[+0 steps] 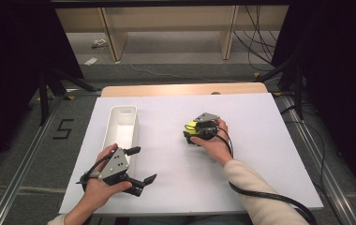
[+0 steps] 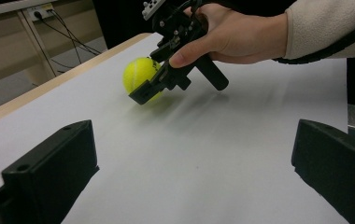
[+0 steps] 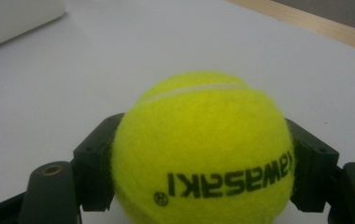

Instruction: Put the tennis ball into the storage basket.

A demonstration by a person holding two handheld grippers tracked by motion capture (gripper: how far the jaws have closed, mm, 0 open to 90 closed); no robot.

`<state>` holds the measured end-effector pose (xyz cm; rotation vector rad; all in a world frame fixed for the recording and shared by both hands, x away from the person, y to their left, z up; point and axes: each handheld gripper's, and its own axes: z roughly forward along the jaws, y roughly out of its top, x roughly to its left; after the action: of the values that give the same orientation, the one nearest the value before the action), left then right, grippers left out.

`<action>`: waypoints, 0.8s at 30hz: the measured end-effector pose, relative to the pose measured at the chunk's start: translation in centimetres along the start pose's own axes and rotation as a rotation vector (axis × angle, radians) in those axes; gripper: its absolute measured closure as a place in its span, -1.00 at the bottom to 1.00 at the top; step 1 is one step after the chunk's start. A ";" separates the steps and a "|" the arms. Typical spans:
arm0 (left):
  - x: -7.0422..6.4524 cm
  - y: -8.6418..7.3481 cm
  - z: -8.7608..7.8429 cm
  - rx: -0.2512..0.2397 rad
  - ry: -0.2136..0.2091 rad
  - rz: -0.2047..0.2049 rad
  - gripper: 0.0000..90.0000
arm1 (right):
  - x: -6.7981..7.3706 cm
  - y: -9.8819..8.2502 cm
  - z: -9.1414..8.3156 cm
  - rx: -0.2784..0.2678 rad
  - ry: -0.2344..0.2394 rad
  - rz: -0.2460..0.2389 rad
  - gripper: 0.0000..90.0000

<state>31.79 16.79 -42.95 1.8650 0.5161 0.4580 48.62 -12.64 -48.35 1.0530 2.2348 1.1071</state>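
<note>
Centre frame, the right gripper [image 1: 191,133] pinches the tennis ball [image 3: 203,154] across its middle; light, fuzzy, slightly springy, it should grip easily. Left gripper [image 1: 141,164] spread.

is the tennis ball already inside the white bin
No, the tennis ball sits on the table between the right claw's jaws, apart from the white bin.

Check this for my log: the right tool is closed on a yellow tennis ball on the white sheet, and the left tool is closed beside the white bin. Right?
One thing is wrong: the left tool is open, its jaws spread wide in the left gripper view. The rest stands: the right tool is closed on the tennis ball on the white sheet, and the left tool sits beside the white bin.
</note>
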 end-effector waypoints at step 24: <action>0.0 0.0 0.0 -0.002 -0.002 0.000 -1.00 | 0.5 1.1 -1.2 -0.046 0.009 -0.001 -0.42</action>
<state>31.75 16.79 -42.94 1.8636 0.5137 0.4566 48.02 -12.40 -46.77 1.0302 2.2057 1.1599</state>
